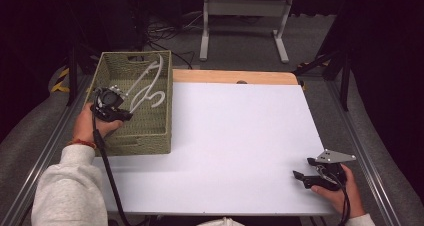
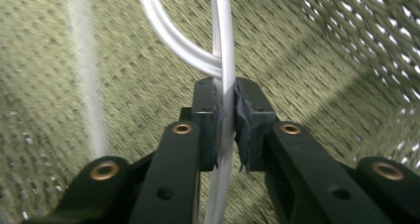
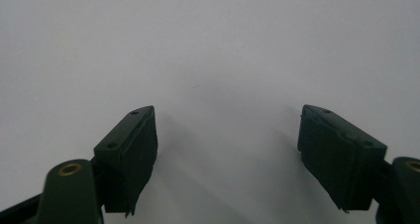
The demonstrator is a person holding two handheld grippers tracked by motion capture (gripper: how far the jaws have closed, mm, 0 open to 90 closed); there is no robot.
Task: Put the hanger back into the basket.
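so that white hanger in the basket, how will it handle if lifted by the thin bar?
The white hanger looks like rigid, light plastic. The left gripper pinches one smooth, thin bar, so it may pivot or slip. Its hook could snag the woven basket.

High view: white worktop [image 1: 240, 146] lit bright and even from above, surroundings fall off to near black, overall soft and low-res. Left gripper view has motion blur on the woven basket [image 2: 124, 85] wall at left, with a hard diagonal shadow at right. Right gripper view is dim grey; the tongs [image 3: 237, 154] throw soft shadows.
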